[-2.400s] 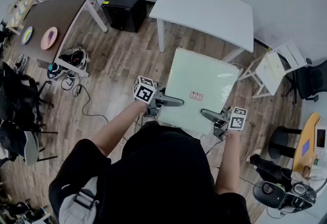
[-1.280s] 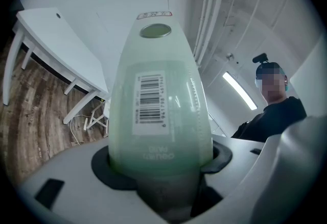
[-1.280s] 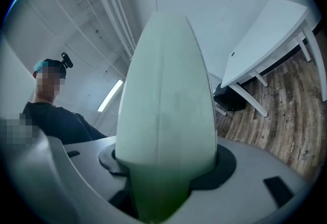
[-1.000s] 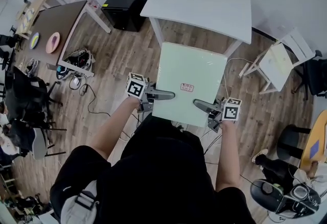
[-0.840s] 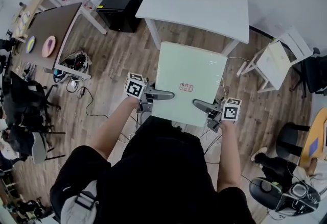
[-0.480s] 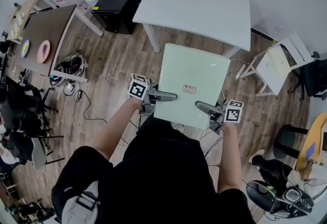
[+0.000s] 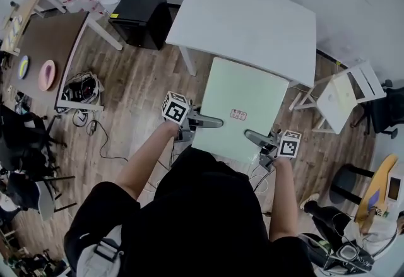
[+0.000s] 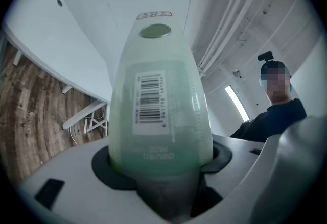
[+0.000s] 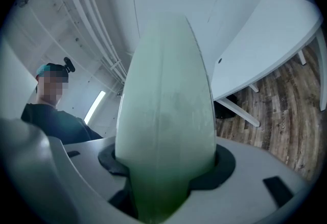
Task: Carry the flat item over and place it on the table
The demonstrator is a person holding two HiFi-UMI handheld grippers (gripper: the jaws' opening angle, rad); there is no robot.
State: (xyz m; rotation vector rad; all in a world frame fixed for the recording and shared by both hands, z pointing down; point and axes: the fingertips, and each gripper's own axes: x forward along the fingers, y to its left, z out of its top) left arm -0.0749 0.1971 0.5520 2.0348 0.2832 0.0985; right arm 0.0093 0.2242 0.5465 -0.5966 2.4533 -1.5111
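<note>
**Board held level at both side edges, far edge at the counter**

The pale green board (image 7: 243,105) is in the air over the wooden floor (image 7: 145,80), in front of the person. It lies flat and level. The white counter (image 7: 252,14) stands at its 12 o'clock. In the head view the board's far edge meets the counter's near edge; whether it already overhangs the top cannot be told.

The left hand-held gripper (image 7: 211,122) is clamped on the board's side edge at about 8 o'clock. The right hand-held gripper (image 7: 255,138) is clamped on the opposite edge at about 4 o'clock. Each gripper view shows the sheet seated deep between the pads, with the jaws pressed on both faces.

The board looks stiff: it shows no sag between the two grips or beyond them. It seems light for its size, with a glossy wrap that could slide in the pads. Both holds sit toward the near end, so the far end acts as a lever. A level, even carry is the safer reading.

Its slightly longer axis appears to run away from the person, between 12 and 1 o'clock. The small red label (image 7: 239,115) faces up near the person's end. A barcode sticker (image 8: 150,100) is on the face that the left gripper view shows.
</note>
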